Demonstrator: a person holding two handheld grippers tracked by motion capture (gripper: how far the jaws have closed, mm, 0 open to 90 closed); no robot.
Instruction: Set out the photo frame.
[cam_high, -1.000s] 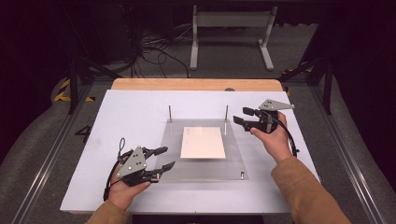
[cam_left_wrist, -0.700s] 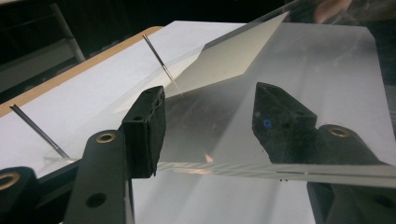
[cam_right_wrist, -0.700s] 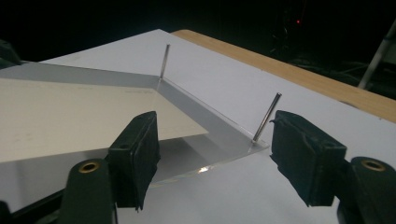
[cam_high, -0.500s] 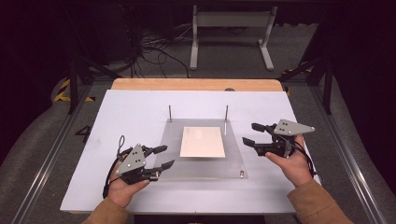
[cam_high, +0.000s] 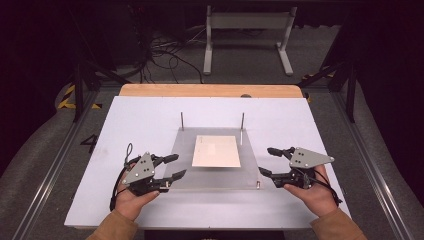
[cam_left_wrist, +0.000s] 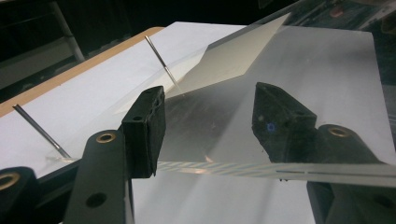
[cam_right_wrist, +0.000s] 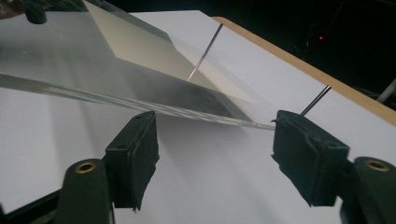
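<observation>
At 7 o'clock on the table (cam_high: 125, 120) the left gripper (cam_high: 172, 166) is held with its fingers parted to a middling width around the near left edge of the clear plate (cam_high: 185, 150); one jaw is seen above the plate, the other below it through the acrylic, and no pressing of the pads can be made out. At 5 o'clock the right gripper (cam_high: 266, 161) is pointed at the plate's right edge, its jaws wide and having just been opening, with nothing between them; the edge is seen just ahead of them in the right gripper view.

At the centre the plate is laid flat, a pale sheet (cam_high: 216, 151) resting on it. Toward 12 o'clock two thin pins (cam_high: 182, 121) stand upright at its far corners.

If the plate is lifted unevenly, the sheet may well be slid off, or the plate jammed on the pins. A shallow bite on the slick edge could let it slip.

No brand, label or writing can be read.
</observation>
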